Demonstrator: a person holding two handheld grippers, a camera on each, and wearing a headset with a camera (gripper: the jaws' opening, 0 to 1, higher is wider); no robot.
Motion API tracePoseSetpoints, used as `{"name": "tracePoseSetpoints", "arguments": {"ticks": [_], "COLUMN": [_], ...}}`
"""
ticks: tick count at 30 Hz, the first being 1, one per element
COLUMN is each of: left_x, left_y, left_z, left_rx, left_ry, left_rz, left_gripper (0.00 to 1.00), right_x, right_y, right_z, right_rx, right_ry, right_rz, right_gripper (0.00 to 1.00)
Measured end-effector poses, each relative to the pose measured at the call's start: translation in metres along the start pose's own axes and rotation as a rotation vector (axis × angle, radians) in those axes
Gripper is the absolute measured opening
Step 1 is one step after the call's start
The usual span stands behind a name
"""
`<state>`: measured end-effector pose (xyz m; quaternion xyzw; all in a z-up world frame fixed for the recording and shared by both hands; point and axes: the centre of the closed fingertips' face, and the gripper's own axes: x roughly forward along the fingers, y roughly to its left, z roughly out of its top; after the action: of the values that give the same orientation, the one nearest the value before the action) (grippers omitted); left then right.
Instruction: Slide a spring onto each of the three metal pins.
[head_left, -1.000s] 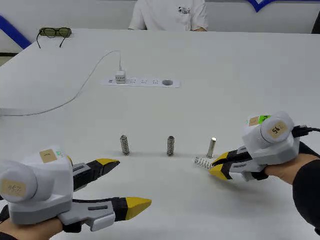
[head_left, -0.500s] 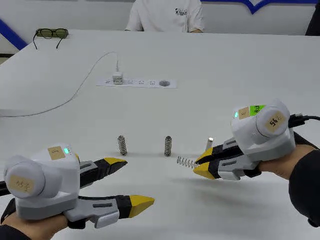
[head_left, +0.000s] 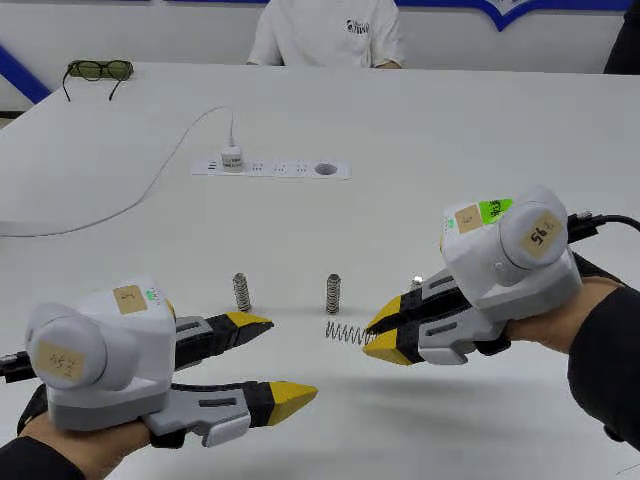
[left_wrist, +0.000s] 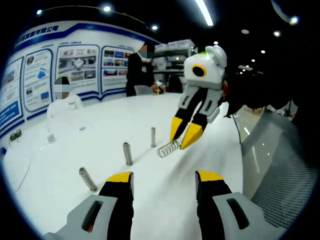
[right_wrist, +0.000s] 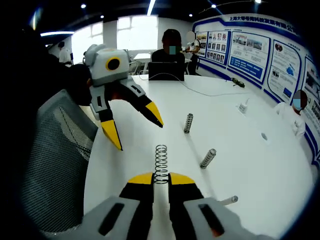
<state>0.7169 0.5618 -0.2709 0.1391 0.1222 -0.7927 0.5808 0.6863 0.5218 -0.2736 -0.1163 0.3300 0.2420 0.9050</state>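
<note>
Where the right gripper (head_left: 378, 330) sits right of centre in the head view, its yellow-tipped jaws are nearly together, pinching one end of a loose spring (head_left: 345, 333). This is thin bright wire in open coils. It lies roughly level, jutting from the jaw tips toward frame left. The far end is near the middle pin (head_left: 333, 293) but apart from it. In the right gripper view the same spring rises straight from between the jaw tips at lower centre, with evenly spaced coils and a round ring at the far end.

At lower left of the head view is the left gripper (head_left: 275, 358). Its jaws are spread wide with nothing between them, tips toward frame right, apart from the loose spring.

Three pins stand in a row across mid-frame on the white table (head_left: 450, 150). The left pin (head_left: 241, 292) and the middle pin are upright, each sleeved in a tight grey coil. The third pin (head_left: 417, 284) is partly hidden behind the right gripper. The left gripper view shows it as a plain smooth metal post, upright, just behind the loose spring.

Upper head view: a power strip (head_left: 285, 169) with a charger (head_left: 231, 157) and a white cable (head_left: 150, 190). Glasses (head_left: 98, 70) lie at upper left. A person (head_left: 325, 32) in a white shirt is at the top edge.
</note>
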Motion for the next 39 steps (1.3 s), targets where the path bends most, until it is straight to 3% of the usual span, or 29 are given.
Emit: {"name": "tracePoseSetpoints", "arguments": {"ticks": [12, 24, 31, 39], "left_x": [0.003, 0.004, 0.004, 0.004], "left_y": [-0.011, -0.023, -0.029, -0.032], "left_z": [0.005, 0.009, 0.008, 0.006], "left_rx": [0.045, 0.100, 0.126, 0.142], "left_ry": [-0.004, -0.005, 0.006, 0.019], "left_rz": [-0.034, -0.079, -0.103, -0.115], "left_gripper": [0.40, 0.26, 0.15, 0.14], "right_x": [0.005, 0.006, 0.005, 0.002], "right_y": [0.017, 0.032, 0.039, 0.043], "right_z": [0.013, 0.013, 0.014, 0.014], "right_rx": [-0.058, -0.106, -0.124, -0.138], "right_ry": [-0.005, 0.008, 0.014, 0.026], "right_rz": [0.072, 0.145, 0.168, 0.175], "right_gripper": [0.12, 0.12, 0.12, 0.12]}}
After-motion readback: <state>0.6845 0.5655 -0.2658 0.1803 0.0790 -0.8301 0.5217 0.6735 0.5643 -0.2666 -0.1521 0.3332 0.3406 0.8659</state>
